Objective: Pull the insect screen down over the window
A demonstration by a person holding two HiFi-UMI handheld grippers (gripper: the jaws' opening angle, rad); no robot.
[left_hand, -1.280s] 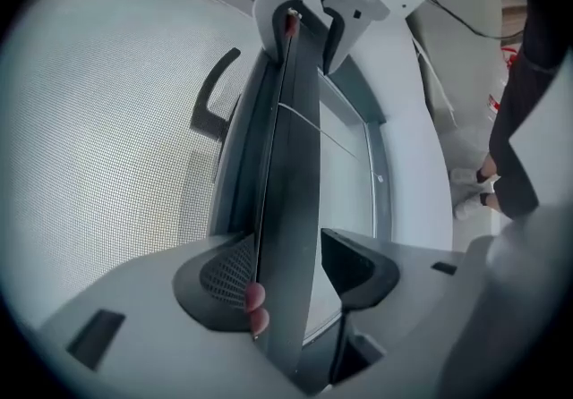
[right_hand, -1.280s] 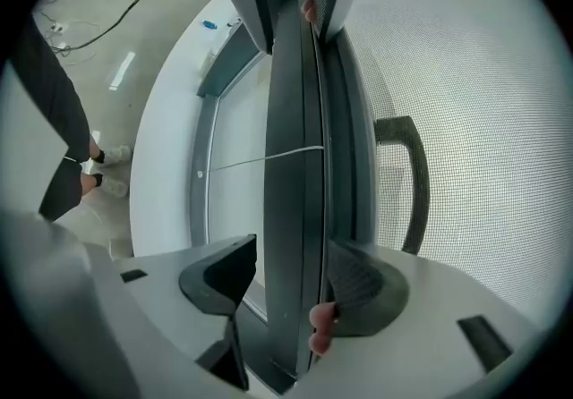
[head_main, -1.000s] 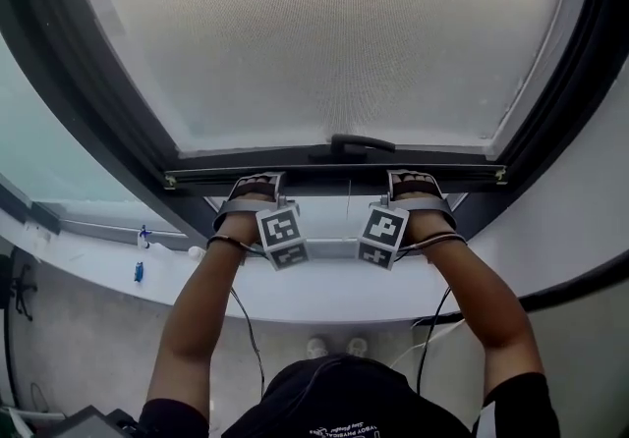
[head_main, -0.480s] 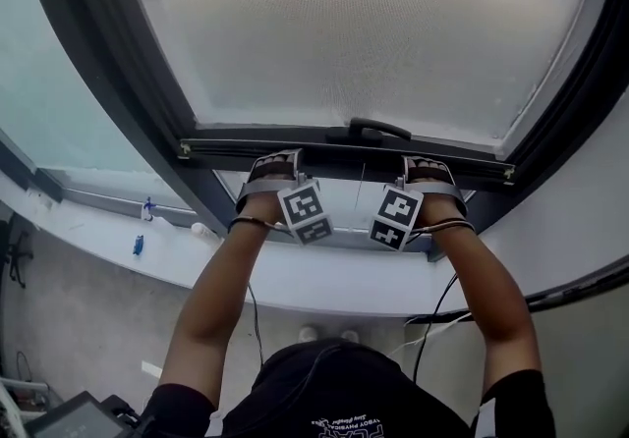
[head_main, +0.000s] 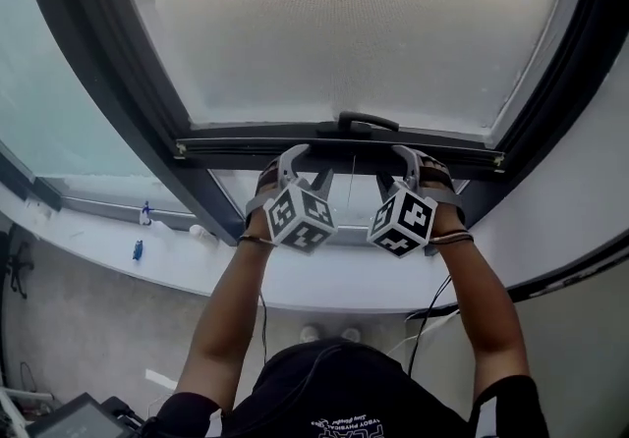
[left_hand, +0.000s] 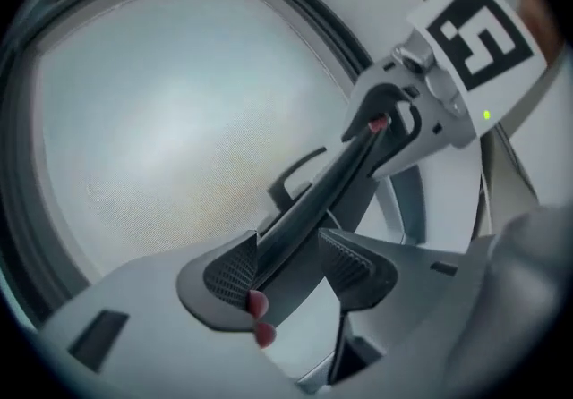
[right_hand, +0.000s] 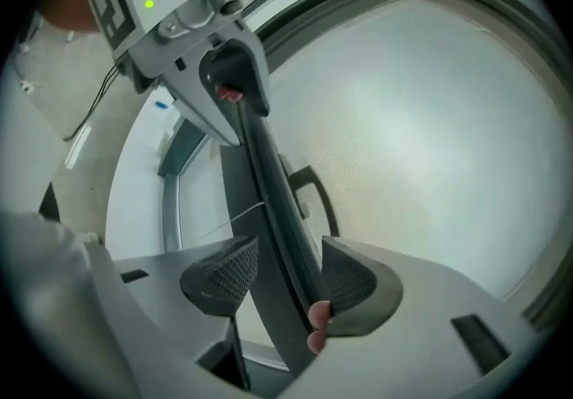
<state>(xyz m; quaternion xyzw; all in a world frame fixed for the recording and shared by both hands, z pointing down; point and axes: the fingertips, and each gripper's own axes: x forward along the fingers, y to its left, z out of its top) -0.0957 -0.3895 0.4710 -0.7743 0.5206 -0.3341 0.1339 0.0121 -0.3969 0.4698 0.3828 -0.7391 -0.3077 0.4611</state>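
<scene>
While both of the person's arms stretch toward it, the dark window frame fills the head view, with the pale mesh of the insect screen drawn across most of the opening. The screen's bottom bar sits low in the frame. Its long axis runs from 9 o'clock to 3 o'clock, and the 3 o'clock end is slightly lower. The left gripper and right gripper are each clamped on that bar, with the bar filling the gap between their pads. They sit at 7 and 5 o'clock of the small handle at mid-bar.
</scene>
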